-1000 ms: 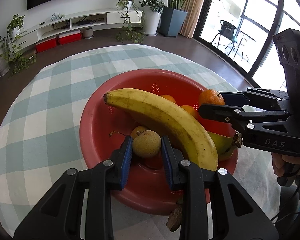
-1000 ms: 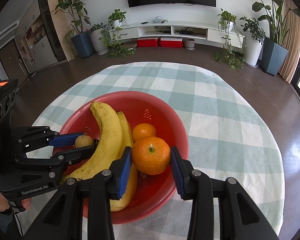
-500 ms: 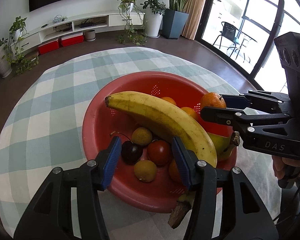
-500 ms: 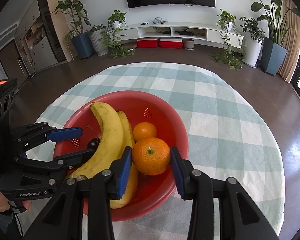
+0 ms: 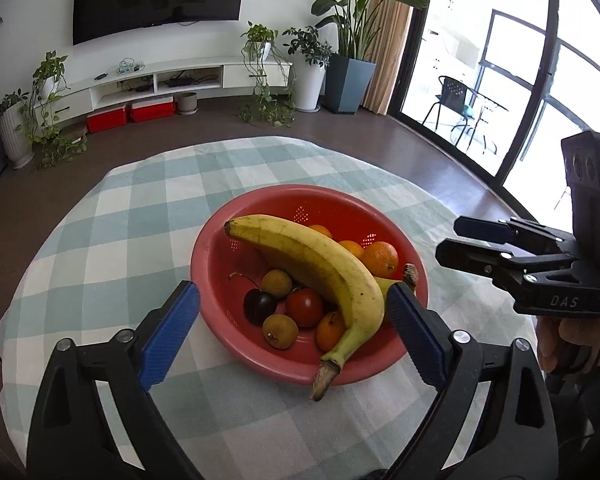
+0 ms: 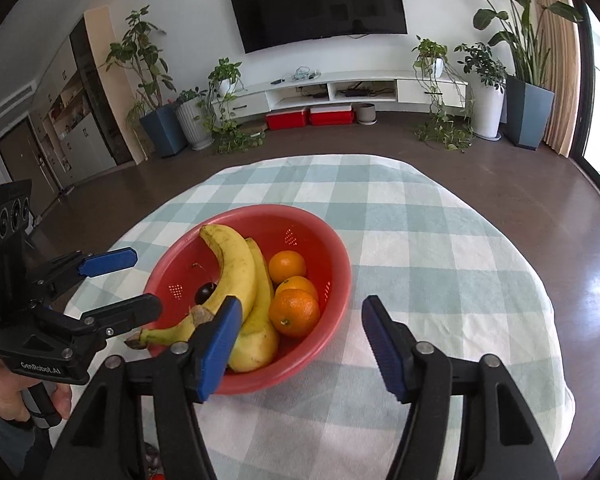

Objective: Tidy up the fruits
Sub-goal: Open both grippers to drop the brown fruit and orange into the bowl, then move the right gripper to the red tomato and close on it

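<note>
A round red plastic colander bowl (image 5: 216, 256) full of fruit sits on a table (image 5: 100, 240) covered in a green-and-white checked cloth. The left claw (image 5: 294, 322) is spreading its blue-padded jaws with nothing gripped; just ahead of it in the bowl lie a long yellow banana (image 5: 316, 264), a dark cherry (image 5: 259, 306) and a red tomato (image 5: 305, 306). The right claw (image 6: 300, 344) is also opening and empty, with a round orange mandarin (image 6: 294, 313) just beyond its jaws at the bowl's near rim.

Two wrist fisheyes, angled down, near, sharing red bowl (image 5: 220, 256) on checked table (image 6: 440, 240)
</note>
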